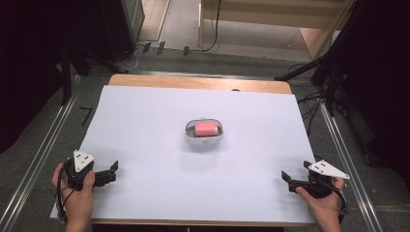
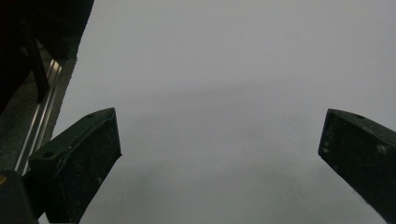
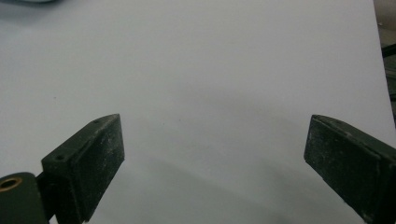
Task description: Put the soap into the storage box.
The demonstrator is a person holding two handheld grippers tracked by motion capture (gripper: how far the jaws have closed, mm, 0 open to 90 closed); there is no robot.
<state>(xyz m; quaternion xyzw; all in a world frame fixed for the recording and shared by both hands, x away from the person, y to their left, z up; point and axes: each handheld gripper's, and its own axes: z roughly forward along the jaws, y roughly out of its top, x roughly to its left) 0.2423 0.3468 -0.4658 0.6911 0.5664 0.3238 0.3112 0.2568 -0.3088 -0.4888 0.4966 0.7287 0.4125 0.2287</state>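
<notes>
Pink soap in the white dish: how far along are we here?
Done: the pink soap lies inside the white dish mid-table. In hand: nothing; the left gripper and right gripper sit open at the near corners, jaws apart over bare white sheet. Left: any handling of soap or dish.

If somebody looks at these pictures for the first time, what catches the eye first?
A pink block lying in a small white oval dish at the middle of the white sheet. Then the left gripper and right gripper at the near corners, jaws open and empty.
</notes>
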